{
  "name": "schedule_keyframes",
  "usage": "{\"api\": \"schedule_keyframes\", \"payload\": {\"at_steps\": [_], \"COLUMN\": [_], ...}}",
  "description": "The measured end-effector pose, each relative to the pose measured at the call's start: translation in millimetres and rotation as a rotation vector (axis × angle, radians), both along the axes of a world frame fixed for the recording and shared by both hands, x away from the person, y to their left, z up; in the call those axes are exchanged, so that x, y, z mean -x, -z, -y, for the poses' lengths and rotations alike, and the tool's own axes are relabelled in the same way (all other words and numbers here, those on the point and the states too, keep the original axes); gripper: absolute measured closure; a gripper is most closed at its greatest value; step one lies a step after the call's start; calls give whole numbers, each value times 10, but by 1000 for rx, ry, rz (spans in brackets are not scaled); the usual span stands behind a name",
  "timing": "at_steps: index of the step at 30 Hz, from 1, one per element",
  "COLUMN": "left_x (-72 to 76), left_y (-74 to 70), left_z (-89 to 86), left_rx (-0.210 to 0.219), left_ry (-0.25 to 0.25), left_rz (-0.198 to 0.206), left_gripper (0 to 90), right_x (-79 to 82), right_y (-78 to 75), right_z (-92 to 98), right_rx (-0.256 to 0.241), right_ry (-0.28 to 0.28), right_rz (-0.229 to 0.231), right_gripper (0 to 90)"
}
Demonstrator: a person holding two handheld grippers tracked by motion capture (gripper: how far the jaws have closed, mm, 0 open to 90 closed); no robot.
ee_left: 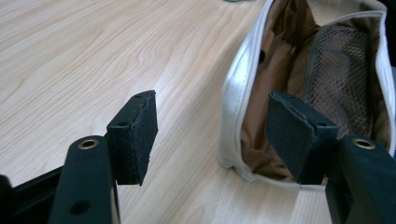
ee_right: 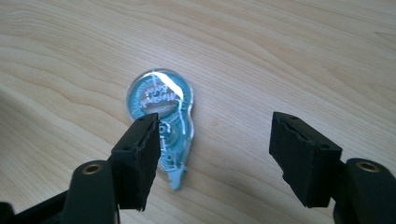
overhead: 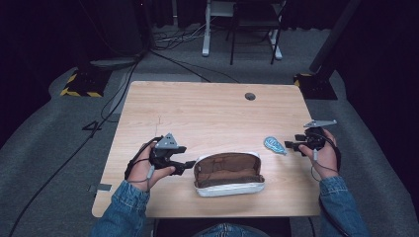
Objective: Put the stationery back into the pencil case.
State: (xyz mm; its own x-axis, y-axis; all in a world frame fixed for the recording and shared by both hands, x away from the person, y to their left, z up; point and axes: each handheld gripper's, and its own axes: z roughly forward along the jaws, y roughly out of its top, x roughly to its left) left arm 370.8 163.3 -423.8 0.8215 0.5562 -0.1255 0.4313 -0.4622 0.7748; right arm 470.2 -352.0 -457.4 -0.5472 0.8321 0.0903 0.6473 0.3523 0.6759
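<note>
A white pouch [overhead: 229,174] with a brown lining lies unzipped near the table's front edge; the left gripper view looks into its mesh pocket [ee_left: 343,79]. My left gripper [overhead: 190,165] [ee_left: 212,135] is open just left of the pouch, its right jaw over the pouch's rim. A teal correction-tape dispenser [overhead: 274,144] [ee_right: 161,109] lies flat on the table to the right of the pouch. My right gripper [overhead: 289,145] [ee_right: 215,158] is open beside the dispenser, whose narrow tip reaches toward the gap between the jaws. Neither gripper holds anything.
The wooden table [overhead: 207,113] has a round cable hole [overhead: 250,96] near its far edge. Cables, stands and a chair sit on the grey floor beyond the table.
</note>
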Motion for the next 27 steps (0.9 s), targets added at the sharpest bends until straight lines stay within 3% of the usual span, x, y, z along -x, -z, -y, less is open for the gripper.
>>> {"api": "schedule_keyframes", "payload": {"at_steps": [6, 12, 27], "left_x": [27, 33, -26], "left_y": [51, 118, 367], "left_z": [-145, -250, -548], "left_rx": [-36, -45, -108], "left_ry": [-55, -92, -218], "left_rz": [-5, -23, -66], "left_gripper": [348, 348, 340], "right_x": [-62, -125, -216], "right_y": [-21, 14, 141], "right_z": [-189, -331, -517], "right_rx": [48, 95, 186], "right_ry": [-50, -88, -149], "right_rz": [-28, -72, -172], "right_gripper": [348, 347, 403]}}
